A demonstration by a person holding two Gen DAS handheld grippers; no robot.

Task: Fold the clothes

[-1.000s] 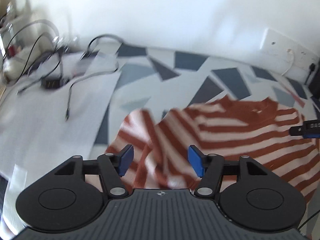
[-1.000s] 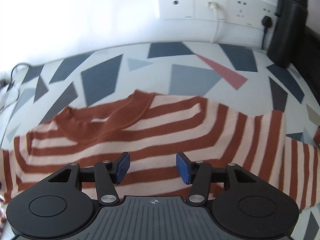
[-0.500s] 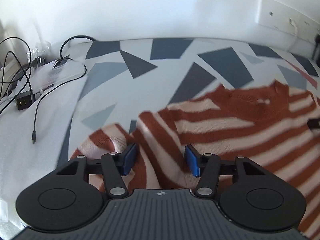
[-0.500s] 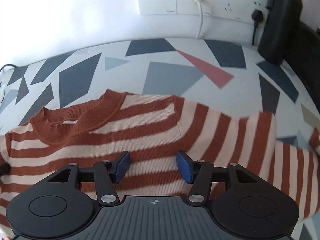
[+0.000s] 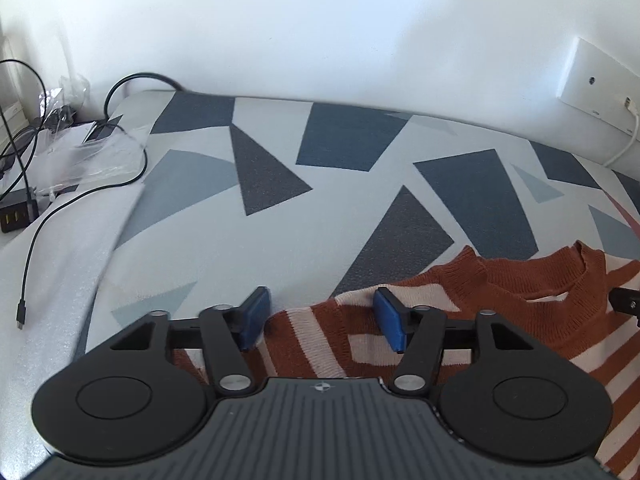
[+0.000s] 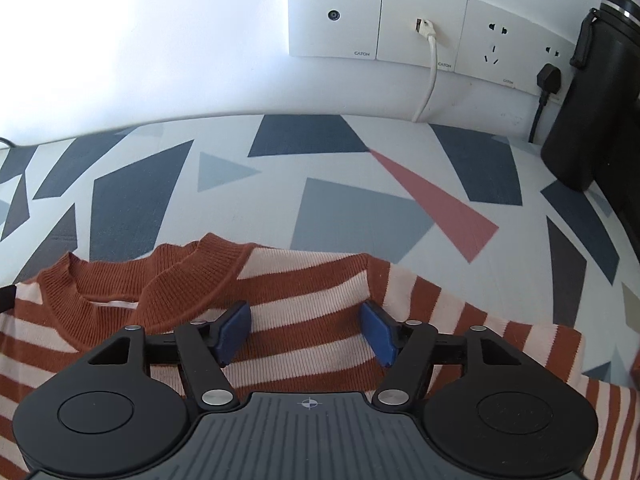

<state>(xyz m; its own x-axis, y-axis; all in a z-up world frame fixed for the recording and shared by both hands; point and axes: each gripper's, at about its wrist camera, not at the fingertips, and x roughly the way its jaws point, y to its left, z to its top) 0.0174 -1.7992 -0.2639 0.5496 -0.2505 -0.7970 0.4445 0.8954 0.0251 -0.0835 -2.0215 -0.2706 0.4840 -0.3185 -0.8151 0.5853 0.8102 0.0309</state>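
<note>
A rust-and-cream striped sweater [image 6: 304, 280] lies flat on a cloth with grey, blue and pink shapes, its rust collar [image 6: 120, 280] to the left in the right wrist view. My right gripper [image 6: 306, 330] hovers over the shoulder area, its jaws opening, with fabric below the blue pads but not pinched. In the left wrist view the sweater [image 5: 520, 304] fills the lower right. My left gripper [image 5: 320, 320] stands over its left shoulder edge, jaws opening wide, with nothing pressed between the pads.
A wall socket panel [image 6: 420, 28] with a white cable and a black plug sits behind. A black flask [image 6: 592, 92] stands at the far right. Black cables, a charger [image 5: 16, 208] and clear plastic wrap [image 5: 88, 152] lie at the left on white foam.
The left gripper slid left along the sweater to its shoulder edge, narrowed, then opened wide. The bunched sleeve is gone from its view. The right gripper moved closer to the collar and opened wider.
</note>
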